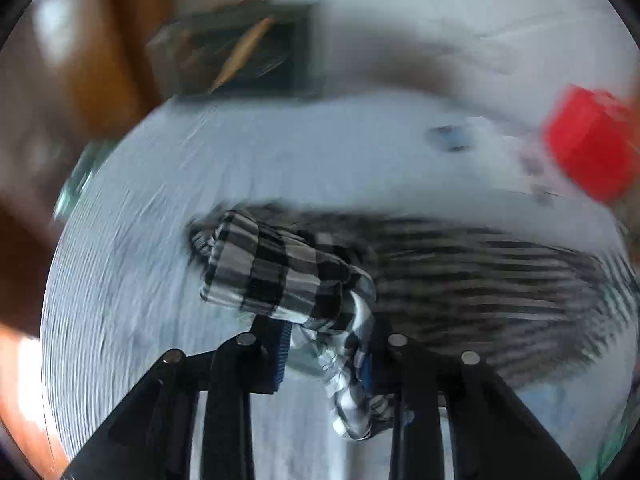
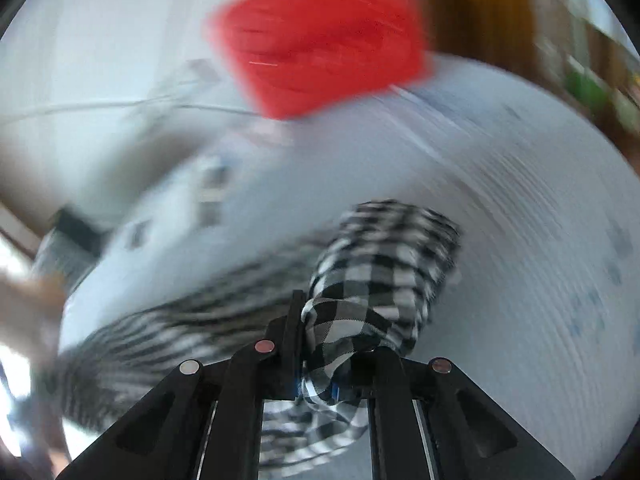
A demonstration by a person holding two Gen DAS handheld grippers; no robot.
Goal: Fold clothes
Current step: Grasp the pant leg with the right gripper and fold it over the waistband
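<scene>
A black-and-white checked garment (image 1: 280, 268) lies stretched over a pale blue-white surface (image 1: 168, 208). My left gripper (image 1: 324, 344) is shut on a bunched end of it, with cloth hanging down between the fingers. In the right wrist view the same checked garment (image 2: 384, 264) runs up from my right gripper (image 2: 336, 340), which is shut on another bunched end. The rest of the cloth trails away blurred to the left (image 2: 168, 336). Both views are smeared by motion.
A red box-like object (image 1: 592, 140) stands at the far right of the surface; it also shows in the right wrist view (image 2: 320, 36). A dark framed thing (image 1: 240, 52) sits beyond the far edge. Brown wooden furniture (image 1: 88, 60) rises at the left.
</scene>
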